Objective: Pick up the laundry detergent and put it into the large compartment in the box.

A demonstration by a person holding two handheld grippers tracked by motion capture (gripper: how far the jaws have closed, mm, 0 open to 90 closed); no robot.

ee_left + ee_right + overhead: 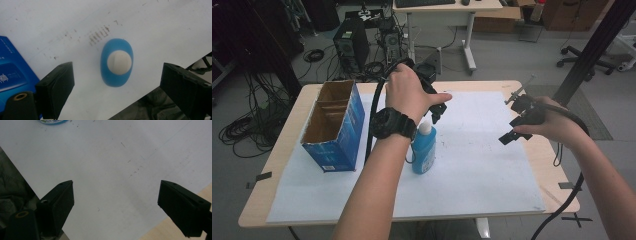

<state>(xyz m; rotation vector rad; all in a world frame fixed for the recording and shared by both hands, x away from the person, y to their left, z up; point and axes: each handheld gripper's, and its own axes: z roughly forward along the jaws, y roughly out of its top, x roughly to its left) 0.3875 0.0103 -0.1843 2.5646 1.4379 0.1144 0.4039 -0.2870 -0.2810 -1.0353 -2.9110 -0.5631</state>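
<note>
The blue plastic bottle with a white round cap [116, 65] stands upright on the white paper sheet [482, 165] near the table's middle, just right of the open blue cardboard box [334, 125], whose white print is too small to read. The left gripper [117, 82] hangs directly above the cap, jaws spread wide on either side and touching nothing. The right gripper [116, 202], likewise open and empty, hovers over bare paper near the light wooden table edge [557, 165], well apart from the bottle.
</note>
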